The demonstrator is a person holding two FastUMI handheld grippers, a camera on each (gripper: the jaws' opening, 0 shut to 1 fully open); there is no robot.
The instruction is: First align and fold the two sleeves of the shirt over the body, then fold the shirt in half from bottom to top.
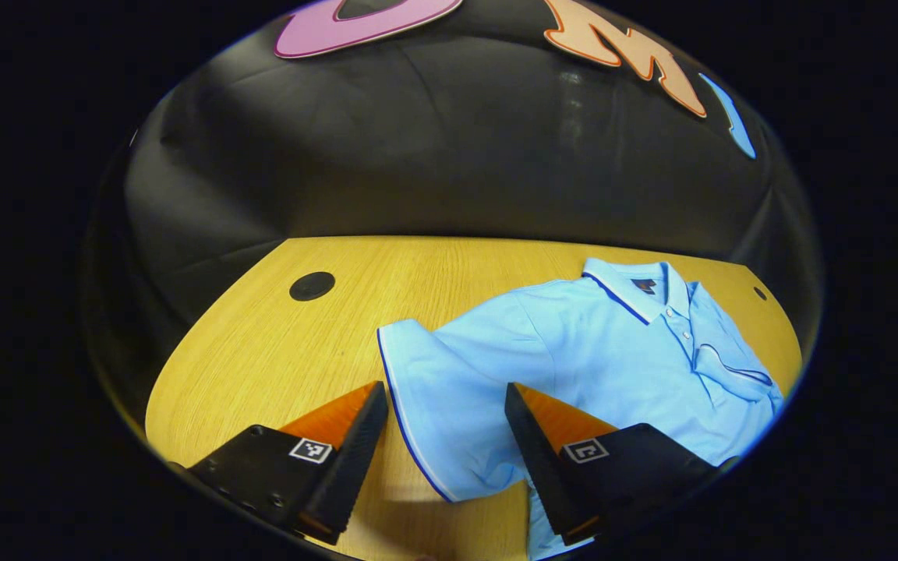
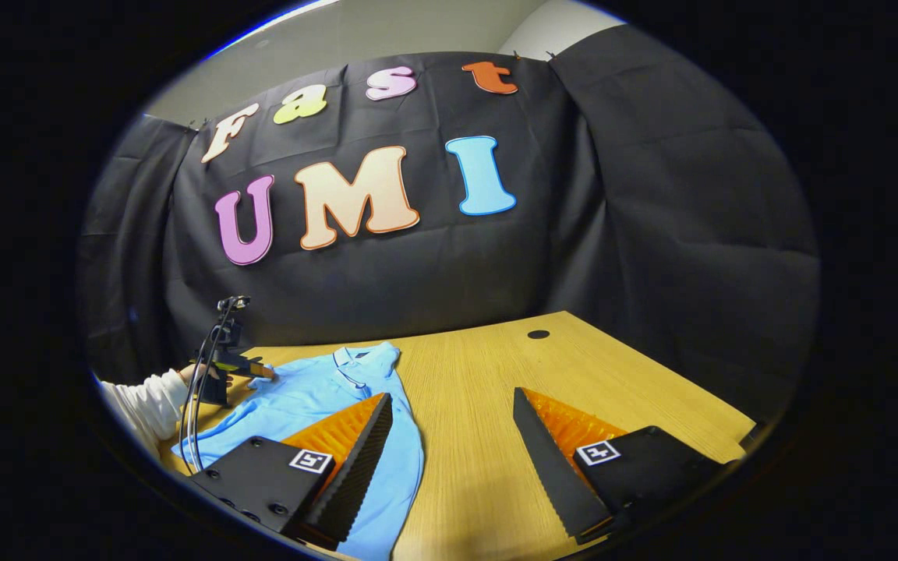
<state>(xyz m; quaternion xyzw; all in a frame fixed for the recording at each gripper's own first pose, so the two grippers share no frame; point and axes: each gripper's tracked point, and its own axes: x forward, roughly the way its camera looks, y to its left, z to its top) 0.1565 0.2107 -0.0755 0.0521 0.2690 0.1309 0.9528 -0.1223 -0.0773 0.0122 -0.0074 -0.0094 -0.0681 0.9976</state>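
The left tool [image 1: 446, 428] hangs wide over the shirt's [image 1: 613, 351] spread sleeve [image 1: 433, 389]; the right tool [image 2: 453, 436] gapes wide above the desk [image 2: 480, 374].

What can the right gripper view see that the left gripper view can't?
Right gripper view: the other tool farther off above the shirt, held by a hand in a white sleeve, with a cable.

Left gripper view: the shirt's spread sleeve lying between its own open tool, and the far sleeve folded over the body.

Both: the light blue shirt on the wooden table, and the right tool open.
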